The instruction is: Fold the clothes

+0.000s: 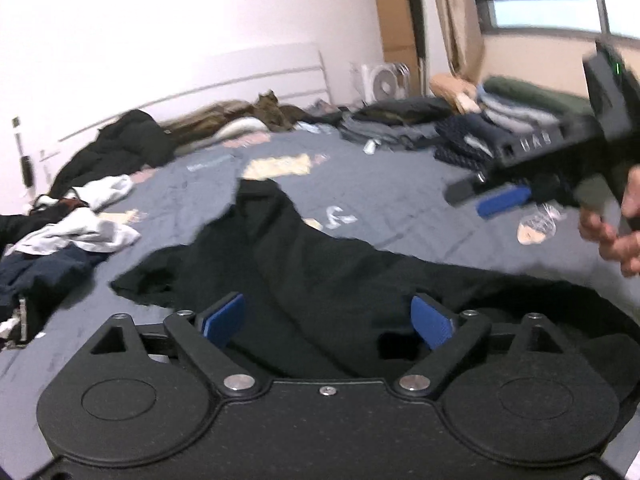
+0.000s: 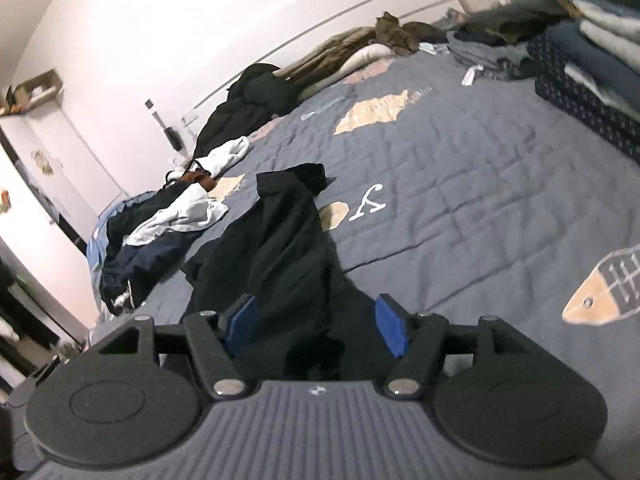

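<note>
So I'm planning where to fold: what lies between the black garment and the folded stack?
Only bare quilt between black garment and folded stack, in the right wrist view.

A black garment (image 1: 320,264) lies on a grey-blue quilted bedspread (image 2: 460,184) patterned with beige patches and a beige-and-grey fish. White and navy clothes (image 2: 168,220) sit in a heap. Both claws have black bodies with blue pads (image 1: 224,318). The wall (image 1: 160,20) is white.

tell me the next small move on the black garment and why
Probably close the left gripper on an edge of the black garment to spread it: it lies crumpled on the bed, and both grippers stand open, holding nothing.
</note>
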{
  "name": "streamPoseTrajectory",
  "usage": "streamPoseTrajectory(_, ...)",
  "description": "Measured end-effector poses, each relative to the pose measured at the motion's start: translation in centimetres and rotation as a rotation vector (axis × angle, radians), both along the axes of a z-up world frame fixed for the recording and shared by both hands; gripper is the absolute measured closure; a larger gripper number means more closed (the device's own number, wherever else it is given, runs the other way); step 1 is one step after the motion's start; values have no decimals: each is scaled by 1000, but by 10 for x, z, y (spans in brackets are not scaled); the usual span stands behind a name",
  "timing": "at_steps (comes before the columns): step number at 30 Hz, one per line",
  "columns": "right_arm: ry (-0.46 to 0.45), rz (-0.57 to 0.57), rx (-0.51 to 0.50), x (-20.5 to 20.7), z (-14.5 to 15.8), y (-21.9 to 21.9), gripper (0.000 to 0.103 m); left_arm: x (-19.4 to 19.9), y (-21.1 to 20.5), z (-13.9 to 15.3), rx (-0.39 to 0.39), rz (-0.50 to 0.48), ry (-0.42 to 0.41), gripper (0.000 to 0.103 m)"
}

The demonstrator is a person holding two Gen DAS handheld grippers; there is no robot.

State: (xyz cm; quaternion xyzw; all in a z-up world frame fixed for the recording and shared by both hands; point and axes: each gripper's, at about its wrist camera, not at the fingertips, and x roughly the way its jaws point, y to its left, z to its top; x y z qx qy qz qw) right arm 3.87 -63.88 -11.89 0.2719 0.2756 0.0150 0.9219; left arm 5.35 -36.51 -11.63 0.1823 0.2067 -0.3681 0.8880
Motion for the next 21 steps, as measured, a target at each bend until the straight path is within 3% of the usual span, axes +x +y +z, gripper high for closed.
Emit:
streamPoseTrajectory(4,-29,9,-8,-4,9,-9,37,-5,-45,-22,154,-43,-76,14)
streamPoseTrajectory(9,-29,33,-27,-4,13,-14,34,-3,-82,-40,271,-90,-137,16)
streamPoseTrajectory(10,-28,38,-40,-4,13,-14,33,-2,-87,-45,306,-103,-157,22)
streamPoseTrajectory(12,-25,46,-61,-6,14,-15,32,-2,-94,-54,362,-115,-189,49)
streamPoseTrajectory(13,-23,45,-62,-6,14,-17,32,1,-96,-56,376,-114,-187,78)
streamPoseTrajectory(14,-21,43,-59,-6,14,-18,32,5,-94,-55,367,-103,-156,92)
streamPoseTrajectory(18,-34,37,-35,-8,15,-23,32,25,-61,-28,228,-19,-11,95)
streamPoseTrajectory(21,-50,46,-18,-8,17,-23,31,47,-13,8,87,85,83,96)
